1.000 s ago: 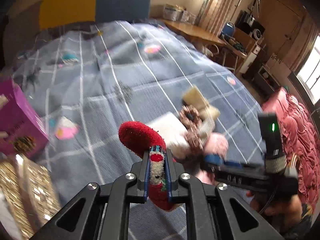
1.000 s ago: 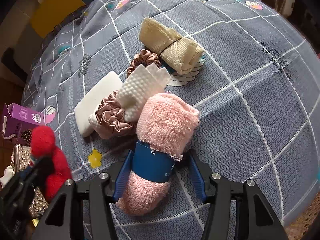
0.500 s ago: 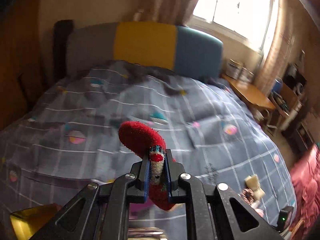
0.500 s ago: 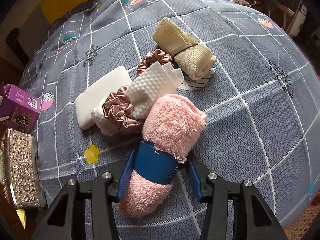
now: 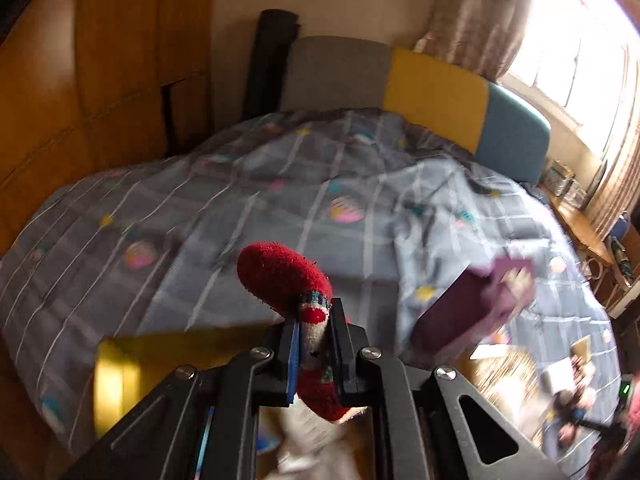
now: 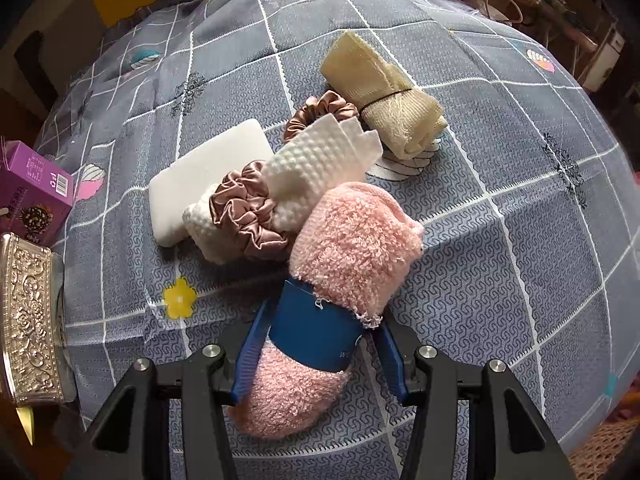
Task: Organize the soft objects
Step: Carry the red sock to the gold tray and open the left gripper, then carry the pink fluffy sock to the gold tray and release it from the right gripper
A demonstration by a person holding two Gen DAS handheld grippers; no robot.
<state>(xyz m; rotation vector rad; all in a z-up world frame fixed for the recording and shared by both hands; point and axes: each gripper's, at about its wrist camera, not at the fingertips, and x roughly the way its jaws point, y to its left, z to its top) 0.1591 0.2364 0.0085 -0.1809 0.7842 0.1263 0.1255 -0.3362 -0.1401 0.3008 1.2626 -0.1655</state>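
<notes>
Left gripper (image 5: 313, 344) clamped on red sock (image 5: 286, 276), held up above grey checked bedspread (image 5: 240, 208); view blurred. Right gripper (image 6: 320, 344) spread wide, pads either side of pink towel roll (image 6: 352, 248) with blue band (image 6: 312, 332), not squeezing it; roll lies on bedspread. Just beyond, touching: two scrunchies (image 6: 248, 212), white cloth (image 6: 320, 164), white pad (image 6: 208, 168), beige roll (image 6: 380, 96). Purple box (image 6: 36, 184) and silver box (image 6: 28, 320) at left edge.
</notes>
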